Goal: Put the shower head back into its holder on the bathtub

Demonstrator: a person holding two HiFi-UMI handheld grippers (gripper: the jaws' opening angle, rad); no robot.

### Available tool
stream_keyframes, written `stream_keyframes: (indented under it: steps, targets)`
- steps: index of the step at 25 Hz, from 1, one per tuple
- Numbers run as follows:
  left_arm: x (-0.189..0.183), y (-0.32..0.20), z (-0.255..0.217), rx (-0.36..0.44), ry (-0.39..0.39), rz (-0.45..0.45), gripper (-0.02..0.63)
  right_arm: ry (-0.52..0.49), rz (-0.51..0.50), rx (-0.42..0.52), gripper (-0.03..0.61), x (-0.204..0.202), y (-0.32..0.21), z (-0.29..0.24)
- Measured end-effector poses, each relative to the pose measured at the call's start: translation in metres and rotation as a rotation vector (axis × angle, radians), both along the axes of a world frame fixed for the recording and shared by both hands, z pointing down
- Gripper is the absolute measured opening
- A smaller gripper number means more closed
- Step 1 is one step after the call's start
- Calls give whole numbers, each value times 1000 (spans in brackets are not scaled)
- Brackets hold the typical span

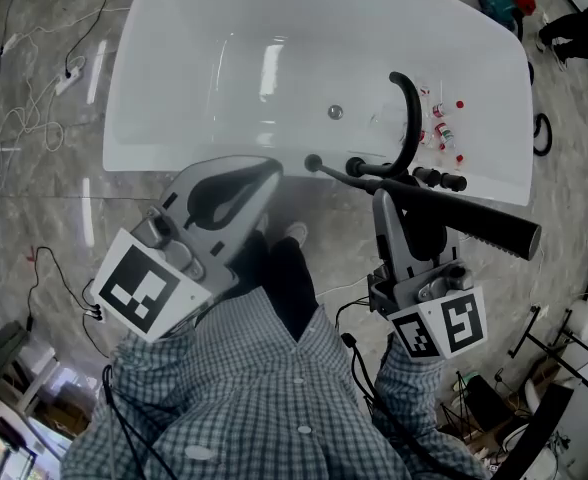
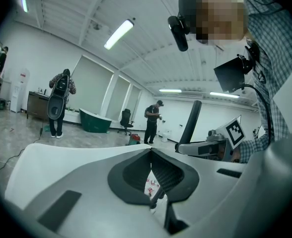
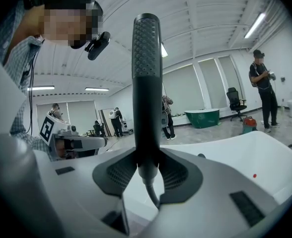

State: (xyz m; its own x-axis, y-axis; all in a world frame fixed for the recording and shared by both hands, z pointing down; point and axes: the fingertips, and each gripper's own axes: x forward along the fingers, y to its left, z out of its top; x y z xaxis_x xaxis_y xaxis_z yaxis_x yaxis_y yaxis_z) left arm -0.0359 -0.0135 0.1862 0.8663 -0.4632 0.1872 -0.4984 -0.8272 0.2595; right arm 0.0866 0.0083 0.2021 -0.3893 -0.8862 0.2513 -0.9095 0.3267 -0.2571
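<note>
One clamp holds everything: your right gripper (image 1: 394, 206) pinches the shower head (image 1: 474, 223) near its hose end, centre-right of the head view, beside the bathtub (image 1: 174, 158) rim. Left gripper (image 1: 266, 173) closed, empty. Risk: the long head pivots in the jaws and knocks the faucet (image 1: 411, 118).

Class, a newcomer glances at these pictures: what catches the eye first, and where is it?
The long black shower head, clamped in the right gripper, juts rightward beside the near rim of the white bathtub. Just beyond, the black curved faucet stands on that rim.
</note>
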Motion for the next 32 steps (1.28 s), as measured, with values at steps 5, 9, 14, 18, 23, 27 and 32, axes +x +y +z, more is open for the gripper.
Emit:
stream_keyframes:
  steps: [5,9,14,18,23,27,32]
  targets:
    - [2,0,12,-20,-6,-3,11,-14,3,-20,135,1,0,14]
    - [4,-1,21,-33,-8,-2,11,-12,0,-30,135,2,-2,22]
    - [7,-1,33,-43,-9,-3,11,-11,-2,-42,135,3,-4,37]
    - [7,-1,41,-51,-8,-11,11,-9,-8,-50,134,2,-4,47]
    - [6,0,48,-51,-10,-22,11,-14,-14,-63,133,2,-3,58]
    - [0,0,61,-62,-14,-29,11,-17,-23,-77,135,-4,-6,73]
    - [-1,3,79,-77,-18,-24,11,-16,-30,-84,135,-6,-9,89]
